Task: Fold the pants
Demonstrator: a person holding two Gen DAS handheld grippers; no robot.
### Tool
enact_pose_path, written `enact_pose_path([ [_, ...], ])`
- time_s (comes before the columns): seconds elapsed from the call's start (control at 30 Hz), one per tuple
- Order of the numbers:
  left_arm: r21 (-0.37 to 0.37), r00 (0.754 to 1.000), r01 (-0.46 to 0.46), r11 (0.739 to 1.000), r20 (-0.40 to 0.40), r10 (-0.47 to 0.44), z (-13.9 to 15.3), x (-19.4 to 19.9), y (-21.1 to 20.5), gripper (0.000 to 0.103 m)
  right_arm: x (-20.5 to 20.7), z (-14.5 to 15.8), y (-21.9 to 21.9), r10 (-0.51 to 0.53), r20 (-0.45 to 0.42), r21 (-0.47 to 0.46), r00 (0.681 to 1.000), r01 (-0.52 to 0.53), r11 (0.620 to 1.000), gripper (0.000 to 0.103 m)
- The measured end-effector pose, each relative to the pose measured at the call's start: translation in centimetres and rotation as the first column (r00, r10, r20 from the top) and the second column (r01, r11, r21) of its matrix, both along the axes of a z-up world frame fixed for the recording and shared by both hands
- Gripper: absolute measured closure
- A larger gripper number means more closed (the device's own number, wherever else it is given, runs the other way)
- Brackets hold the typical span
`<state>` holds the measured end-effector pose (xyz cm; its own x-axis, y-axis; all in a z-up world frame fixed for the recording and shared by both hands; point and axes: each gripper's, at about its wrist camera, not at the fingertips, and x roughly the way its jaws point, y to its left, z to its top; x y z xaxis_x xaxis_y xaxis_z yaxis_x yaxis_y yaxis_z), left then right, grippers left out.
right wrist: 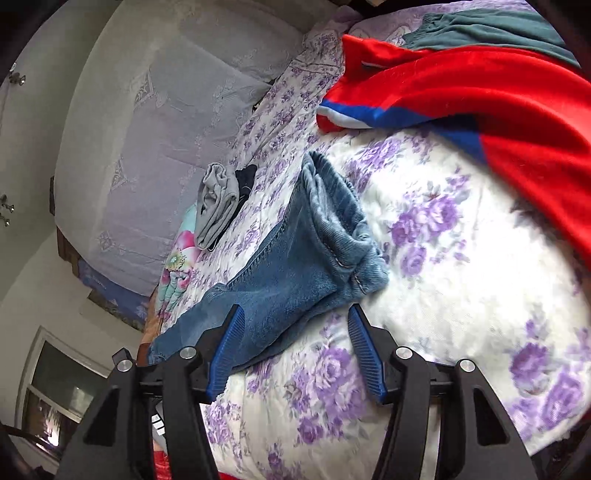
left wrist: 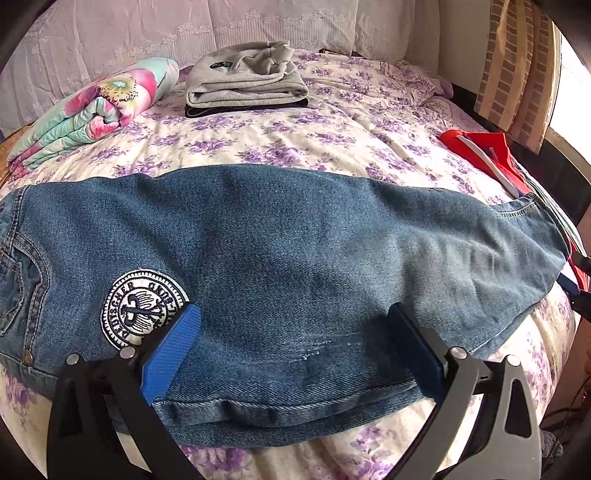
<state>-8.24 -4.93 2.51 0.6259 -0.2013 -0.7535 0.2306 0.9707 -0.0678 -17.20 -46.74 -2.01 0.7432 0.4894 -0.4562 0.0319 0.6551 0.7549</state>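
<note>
Blue pads on our left gripper [left wrist: 295, 343] sit closest, spread wide apart over the jeans [left wrist: 280, 251], and nothing is pinched between them. We see the jeans lying flat across the bed [left wrist: 332, 122], folded along their length, with the hem edge just under the pads. Next to the left pad is a round white patch [left wrist: 146, 309] sewn on the denim. It has an eagle in the middle and dark letters around the ring. We can read "DEUTSCHER" on one side, but the other letters are too bent to read. At the far left of the jeans we see a pocket with a metal rivet.

Our right gripper [right wrist: 295, 347] is also spread apart. Its left pad is over the edge of the jeans' leg end [right wrist: 317, 236], and its right pad is over the flowery sheet. We cannot see it squeezing any cloth.

Farther back on the bed, 1 folded grey garment [left wrist: 245, 75] sits on top of a dark one. It has a small green mark that we cannot read. Beside it lies a rolled flowery quilt [left wrist: 92, 110] in pink and green. On the right side of the bed is a red garment [right wrist: 498, 99] with blue and white stripes, and a dark green garment [right wrist: 491, 26] lies behind it
</note>
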Motion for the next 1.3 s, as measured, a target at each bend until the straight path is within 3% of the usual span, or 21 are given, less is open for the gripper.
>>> enact_pose_path([
  [0.03, 0.003, 1.0, -0.001, 1.0, 0.0, 0.001, 0.0, 0.0, -0.1, 0.005, 0.7, 0.0, 0.3, 0.0, 0.015, -0.002, 1.0, 0.0, 1.0, 0.045],
  [0.07, 0.004, 1.0, -0.001, 1.0, -0.001, 0.001, 0.0, 0.0, -0.1, 0.005, 1.4, -0.1, 0.4, -0.002, 0.032, 0.016, 0.999, 0.001, 1.0, 0.052],
  [0.1, 0.005, 1.0, -0.002, 1.0, -0.002, 0.002, 0.0, 0.0, -0.1, 0.005, 1.9, -0.2, 0.4, -0.013, 0.043, 0.034, 0.999, 0.012, 0.999, 0.064],
  [0.13, 0.008, 1.0, -0.005, 1.0, -0.005, 0.005, 0.1, 0.1, -0.2, 0.005, 2.1, -0.4, 0.1, -0.035, 0.056, 0.052, 0.998, 0.032, 0.998, 0.089],
  [0.2, 0.007, 1.0, -0.023, 1.0, 0.003, 0.023, 0.8, 0.0, -0.4, 0.005, 2.0, 0.5, 0.2, -0.042, 0.114, 0.028, 0.993, 0.039, 0.999, 0.089],
  [0.3, -0.064, 0.997, 0.016, 0.998, 0.081, -0.011, 3.8, -1.0, -1.3, 0.005, 1.0, 2.8, 1.6, -0.011, 0.18, -0.123, 0.984, 0.034, 0.992, 0.089],
  [0.4, 0.009, 0.99, 0.02, 1.0, 0.136, -0.021, 5.3, -1.0, -3.8, 0.005, 1.6, 0.8, 0.8, -0.024, 0.088, -0.107, 0.996, 0.033, 0.994, 0.089],
  [0.43, 0.052, 0.994, 0.018, 0.999, 0.11, -0.023, 4.7, -0.3, -4.7, 0.005, 1.8, -0.6, 0.5, -0.031, 0.046, -0.088, 0.998, 0.035, 0.996, 0.09],
  [0.5, 0.12, 0.999, 0.02, 0.993, -0.028, -0.016, 0.8, 1.8, -5.9, 0.004, 1.1, -0.6, 1.2, -0.028, 0.093, -0.178, 0.995, 0.045, 0.983, 0.092],
  [0.53, 0.101, 0.999, 0.019, 0.995, -0.044, -0.015, -0.6, 2.2, -5.6, 0.004, 1.0, -0.3, 1.7, -0.039, 0.095, -0.216, 0.995, 0.058, 0.975, 0.091],
  [0.63, 0.077, 0.999, 0.022, 0.997, -0.047, -0.018, 0.1, 1.8, -4.6, 0.004, 1.2, -0.6, 1.4, -0.04, 0.085, -0.19, 0.996, 0.055, 0.98, 0.091],
  [0.73, 0.049, 1.0, 0.002, 0.999, 0.011, -0.002, 1.0, 0.3, -1.9, 0.004, 1.0, -0.5, 1.7, -0.039, 0.084, -0.227, 0.996, 0.057, 0.972, 0.091],
  [0.87, 0.037, 0.984, -0.141, 0.989, 0.115, 0.136, 3.2, -1.5, 5.4, 0.004, 1.4, 0.7, 2.5, -0.05, 0.071, -0.29, 0.996, 0.068, 0.955, 0.088],
  [0.97, -0.043, 0.952, -0.275, 0.961, 0.127, 0.278, 4.1, -2.2, 12.7, 0.005, 1.6, 3.8, 4.1, -0.026, 0.146, -0.361, 0.989, 0.077, 0.929, 0.088],
  [1.03, -0.208, 0.953, -0.26, 0.943, 0.104, 0.286, 3.8, -3.2, 16.7, 0.005, 2.3, 6.3, 6.4, 0.018, 0.203, -0.43, 0.979, 0.073, 0.9, 0.088],
  [1.1, -0.381, 0.955, -0.226, 0.897, 0.098, 0.282, 3.6, -4.3, 19.2, 0.005, 3.2, 8.6, 9.6, 0.082, 0.254, -0.5, 0.964, 0.058, 0.864, 0.088],
  [1.13, -0.414, 0.954, -0.222, 0.883, 0.093, 0.284, 3.5, -4.5, 19.6, 0.005, 3.7, 9.6, 11.4, 0.123, 0.274, -0.523, 0.954, 0.041, 0.851, 0.088],
  [1.2, -0.411, 0.952, -0.229, 0.882, 0.095, 0.291, 3.5, -4.3, 19.4, 0.005, 4.7, 11.1, 15.3, 0.217, 0.299, -0.562, 0.929, -0.013, 0.827, 0.088],
  [1.3, -0.341, 0.948, -0.241, 0.909, 0.12, 0.296, 3.6, -4.3, 18.1, 0.005, 5.6, 12.1, 22.7, 0.381, 0.306, -0.673, 0.872, -0.085, 0.735, 0.088],
])
